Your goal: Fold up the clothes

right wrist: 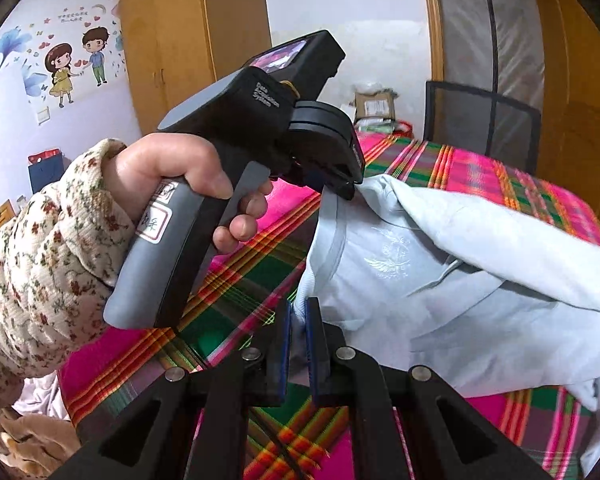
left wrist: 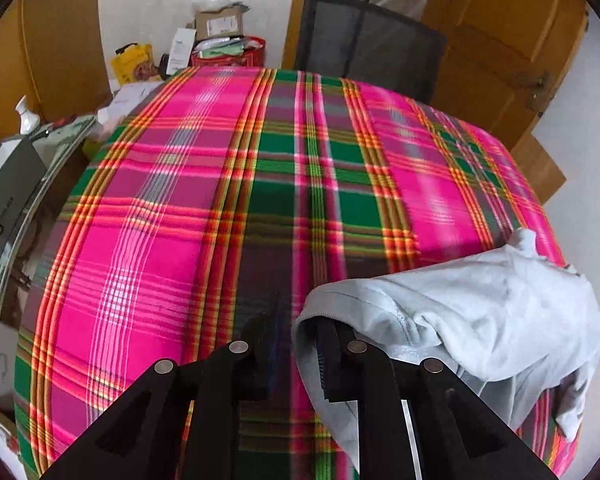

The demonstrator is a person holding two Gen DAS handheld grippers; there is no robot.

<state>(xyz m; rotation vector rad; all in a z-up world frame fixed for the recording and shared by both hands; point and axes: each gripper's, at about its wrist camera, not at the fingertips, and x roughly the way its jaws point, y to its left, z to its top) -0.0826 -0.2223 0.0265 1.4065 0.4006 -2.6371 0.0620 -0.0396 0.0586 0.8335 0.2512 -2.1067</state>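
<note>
Shirt (right wrist: pixel 440 280), pale blue, is held rumpled above the plaid cloth (left wrist: pixel 220 200): collar hem pinched by left gripper (right wrist: pixel 346 190), edge clamped in right gripper (right wrist: pixel 298 344). Spreading flat is likely required next.

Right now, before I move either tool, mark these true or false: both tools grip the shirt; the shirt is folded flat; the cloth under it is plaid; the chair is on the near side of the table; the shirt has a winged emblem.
1. Both tools grip the shirt. True: the right tool pinches the pale shirt at its edge, and the left tool holds it near the collar.
2. The shirt is folded flat. False: it hangs bunched and lifted between the tools.
3. The cloth under it is plaid. True: a pink and green plaid cloth.
4. The chair is on the near side. False: the black mesh chair stands at the far edge.
5. The shirt has a winged emblem. True: winged emblem.
</note>
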